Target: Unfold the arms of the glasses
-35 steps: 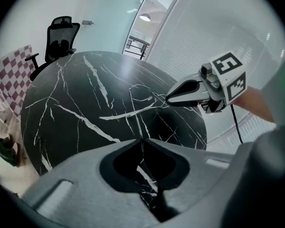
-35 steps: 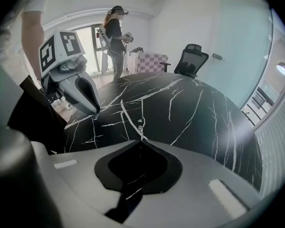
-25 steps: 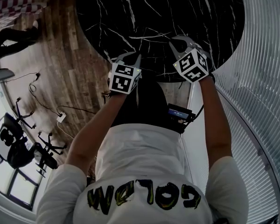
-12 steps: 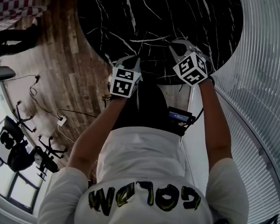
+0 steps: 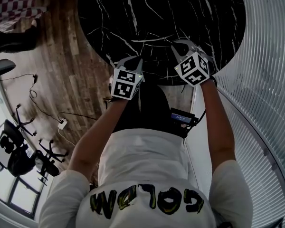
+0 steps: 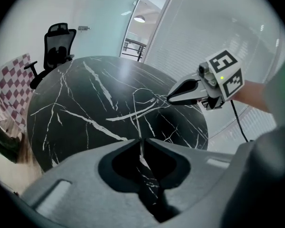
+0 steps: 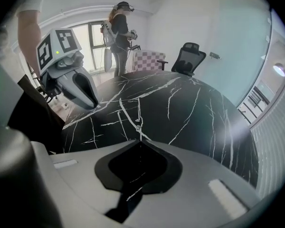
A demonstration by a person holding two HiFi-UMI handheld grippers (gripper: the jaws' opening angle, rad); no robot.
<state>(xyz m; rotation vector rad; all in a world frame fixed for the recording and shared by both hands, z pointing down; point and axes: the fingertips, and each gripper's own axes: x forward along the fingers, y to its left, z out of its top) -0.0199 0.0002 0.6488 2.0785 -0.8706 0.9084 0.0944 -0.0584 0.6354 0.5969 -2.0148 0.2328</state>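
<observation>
Hardly anything has shifted since a second ago: both grippers sit in same spot at near edge of surface.

- Left gripper: jaws opening, narrow slit, thin pale strip in gap. Looks like glasses arm, not visibly pinched.
- Right gripper: jaws closed to point, fine line running out from tips. Probably other arm, held.
- Glasses: wire-thin, flat on surface, ahead and right of left jaws, just at right gripper's tips. Hard to tell from marble veins.
- Long axis seems to run gripper to gripper. Right hand nearer frame front.
</observation>
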